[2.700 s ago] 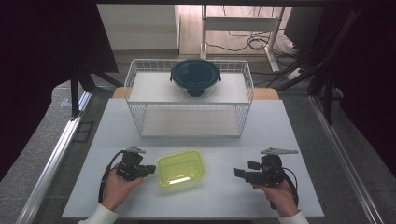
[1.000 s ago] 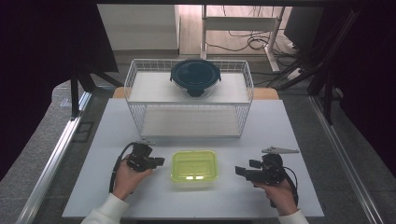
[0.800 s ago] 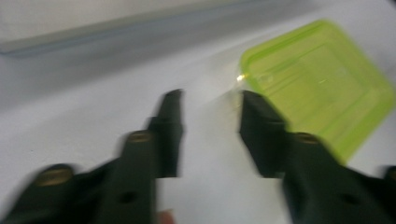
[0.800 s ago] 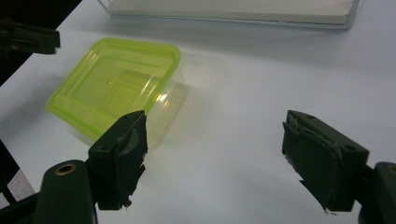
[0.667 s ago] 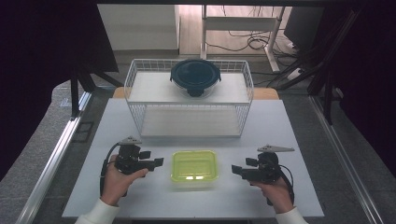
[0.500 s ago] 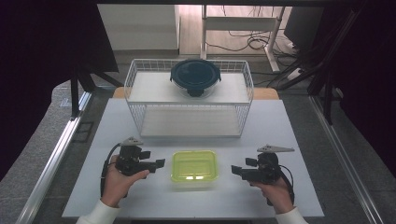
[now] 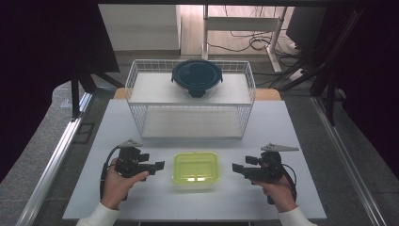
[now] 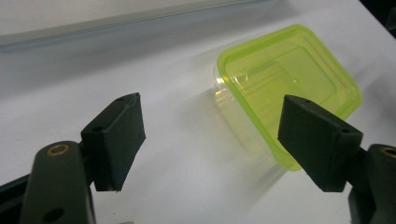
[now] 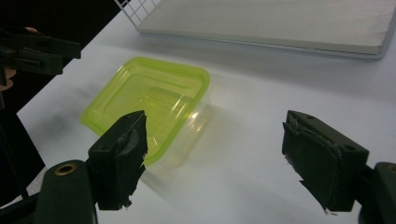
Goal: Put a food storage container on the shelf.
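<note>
The left claw (image 7: 160,165) has just been opening and stands spread, nothing between its jaws. The right claw (image 7: 236,168) is spread and empty too. Between them, near the counter's (image 7: 282,122) front edge, sits the lime-green lidded container (image 7: 195,167).

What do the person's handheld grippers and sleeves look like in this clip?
Both the left gripper and the right gripper are black, each topped by a grey three-cornered plate and trailing a black cable. Their jaws end in blocky black pads, which look scuffed on the right gripper. The sleeves are white.
</note>
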`<state>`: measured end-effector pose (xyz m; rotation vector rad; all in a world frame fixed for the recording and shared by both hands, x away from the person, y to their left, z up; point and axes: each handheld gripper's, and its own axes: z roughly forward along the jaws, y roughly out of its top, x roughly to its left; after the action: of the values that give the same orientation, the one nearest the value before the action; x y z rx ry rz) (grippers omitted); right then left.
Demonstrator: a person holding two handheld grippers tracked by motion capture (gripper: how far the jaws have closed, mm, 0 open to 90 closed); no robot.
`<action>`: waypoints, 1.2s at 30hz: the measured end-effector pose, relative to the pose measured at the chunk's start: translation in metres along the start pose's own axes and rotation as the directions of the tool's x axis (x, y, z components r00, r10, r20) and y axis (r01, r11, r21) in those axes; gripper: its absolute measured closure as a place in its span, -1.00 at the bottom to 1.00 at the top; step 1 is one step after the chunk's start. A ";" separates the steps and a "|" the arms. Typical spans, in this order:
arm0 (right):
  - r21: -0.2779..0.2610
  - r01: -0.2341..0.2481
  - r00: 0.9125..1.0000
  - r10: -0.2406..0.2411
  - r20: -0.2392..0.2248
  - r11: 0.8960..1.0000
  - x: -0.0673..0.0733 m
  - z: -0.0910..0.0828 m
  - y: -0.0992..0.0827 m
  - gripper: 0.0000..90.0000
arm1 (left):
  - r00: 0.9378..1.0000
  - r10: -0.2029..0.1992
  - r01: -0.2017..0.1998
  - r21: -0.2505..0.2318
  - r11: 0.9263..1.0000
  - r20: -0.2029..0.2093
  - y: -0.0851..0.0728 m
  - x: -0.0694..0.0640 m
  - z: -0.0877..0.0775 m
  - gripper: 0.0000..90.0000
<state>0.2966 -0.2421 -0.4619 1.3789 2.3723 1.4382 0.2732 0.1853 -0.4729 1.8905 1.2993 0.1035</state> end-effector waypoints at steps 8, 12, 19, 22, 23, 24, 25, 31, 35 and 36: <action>-0.005 -0.003 1.000 0.003 -0.026 1.000 0.003 0.002 0.001 -0.44 | 0.998 -0.037 0.037 -0.007 0.999 0.054 -0.002 0.001 0.005 -0.50; 0.009 -0.018 0.999 0.018 -0.028 1.000 0.004 0.010 0.005 -0.39 | 0.997 -0.054 0.055 -0.018 0.998 0.047 -0.003 0.006 0.005 -0.48; 0.035 -0.029 0.999 0.030 -0.041 0.999 0.006 0.025 0.010 -0.29 | 0.992 -0.107 0.110 -0.052 0.993 0.069 -0.006 0.012 0.002 -0.40; 0.052 -0.051 0.997 0.053 -0.049 0.997 0.009 0.037 0.014 -0.26 | 0.989 -0.115 0.120 -0.037 0.992 0.098 -0.005 0.008 0.009 -0.38; 0.059 -0.050 0.998 0.053 -0.045 0.997 0.010 0.040 0.015 -0.25 | 0.989 -0.115 0.120 -0.037 0.992 0.098 -0.005 0.008 0.009 -0.37; 0.066 -0.049 0.998 0.051 -0.038 0.997 0.011 0.042 0.015 -0.24 | 0.991 -0.103 0.107 -0.034 0.994 0.090 -0.003 0.004 0.013 -0.37; 0.069 -0.054 0.998 0.056 -0.036 0.996 0.012 0.044 0.016 -0.23 | 0.992 -0.098 0.100 -0.028 0.995 0.086 -0.002 0.002 0.016 -0.37; 0.091 -0.075 0.996 0.079 -0.049 0.993 0.012 0.054 0.013 -0.17 | 0.981 -0.138 0.138 0.008 0.990 0.135 -0.004 0.003 0.030 -0.35; 0.116 -0.090 0.993 0.098 -0.064 0.989 0.007 0.060 0.010 -0.13 | 0.971 -0.167 0.165 0.023 0.986 0.170 -0.005 0.005 0.037 -0.32; 0.123 -0.091 0.993 0.100 -0.067 0.988 0.006 0.061 0.009 -0.11 | 0.967 -0.177 0.175 0.027 0.984 0.182 -0.006 0.006 0.039 -0.30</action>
<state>0.3259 -0.1941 -0.4872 1.5131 2.5085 1.4125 0.2906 0.1680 -0.5045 1.7398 1.3353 -0.1670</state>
